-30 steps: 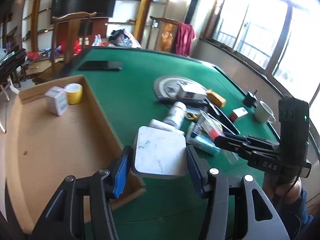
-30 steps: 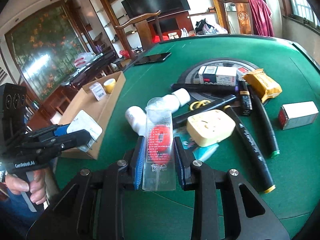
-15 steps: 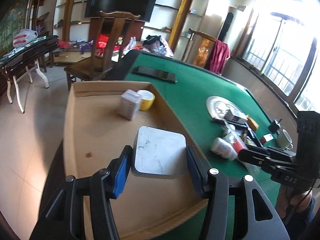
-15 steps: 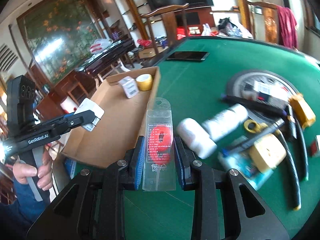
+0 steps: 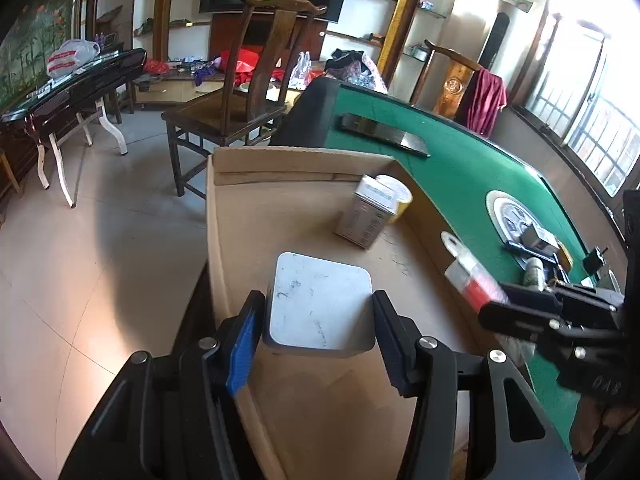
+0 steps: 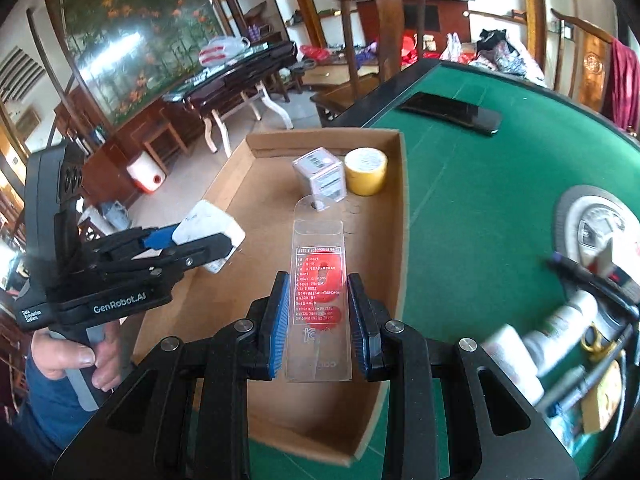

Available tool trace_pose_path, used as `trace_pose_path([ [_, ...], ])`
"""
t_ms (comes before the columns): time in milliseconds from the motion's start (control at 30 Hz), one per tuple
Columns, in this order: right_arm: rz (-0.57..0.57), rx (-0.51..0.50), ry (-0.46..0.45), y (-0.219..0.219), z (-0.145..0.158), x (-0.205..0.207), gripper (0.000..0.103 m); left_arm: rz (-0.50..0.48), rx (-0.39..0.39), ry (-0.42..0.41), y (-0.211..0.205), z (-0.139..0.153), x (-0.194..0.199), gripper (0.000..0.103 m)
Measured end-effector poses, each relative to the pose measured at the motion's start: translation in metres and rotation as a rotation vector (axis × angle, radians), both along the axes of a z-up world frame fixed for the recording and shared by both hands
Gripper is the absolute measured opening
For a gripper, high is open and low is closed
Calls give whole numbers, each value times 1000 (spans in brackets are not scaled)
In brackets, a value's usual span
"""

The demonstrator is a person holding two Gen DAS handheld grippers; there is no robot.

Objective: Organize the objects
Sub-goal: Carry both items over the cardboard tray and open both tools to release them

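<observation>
Tongs in both hands are loaded right now. My left gripper (image 5: 318, 320) is clamped on a white box (image 5: 320, 300) with rounded corners, squeezed flat between the two fingers, and it's hanging over the cardboard tray (image 5: 248, 216), above the left part of the tray floor. From the other camera you can see that same left gripper (image 6: 192, 248) with the white box (image 6: 210, 232) sticking out over the tray's left wall.

My right gripper (image 6: 318, 316) is closed on a clear plastic packet (image 6: 318, 280) with a red label, held upright between the blue pads (image 6: 278, 316), and it's over the near half of the cardboard tray (image 6: 400, 216) too. In the left view the packet (image 5: 468, 276) pokes out of the right gripper (image 5: 500, 308) over the tray's right wall.

Already sitting in the far corner of the tray: a small grey box (image 6: 322, 178) and a roll of yellow tape (image 6: 366, 170), right beside each other and looking like they touch.

Green table (image 6: 480, 184) has a black phone (image 6: 452, 112) lying near its far edge, and a blurry pile of bottles and pens (image 6: 568, 328) off to my right.
</observation>
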State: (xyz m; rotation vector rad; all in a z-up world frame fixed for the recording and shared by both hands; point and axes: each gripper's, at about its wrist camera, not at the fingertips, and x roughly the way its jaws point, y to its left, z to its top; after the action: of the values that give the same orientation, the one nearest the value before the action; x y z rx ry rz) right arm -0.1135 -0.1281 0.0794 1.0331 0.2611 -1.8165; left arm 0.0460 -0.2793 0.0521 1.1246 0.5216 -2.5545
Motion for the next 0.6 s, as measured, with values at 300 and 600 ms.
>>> trace_pose_path([
  [300,-1,52,-47,-57,-20,-10,28,22,9,-34,-28,-5,-23,54],
  [600,-40,58,3,-91,-25,-27,28,11,75,-4,-46,-11,-39,54],
])
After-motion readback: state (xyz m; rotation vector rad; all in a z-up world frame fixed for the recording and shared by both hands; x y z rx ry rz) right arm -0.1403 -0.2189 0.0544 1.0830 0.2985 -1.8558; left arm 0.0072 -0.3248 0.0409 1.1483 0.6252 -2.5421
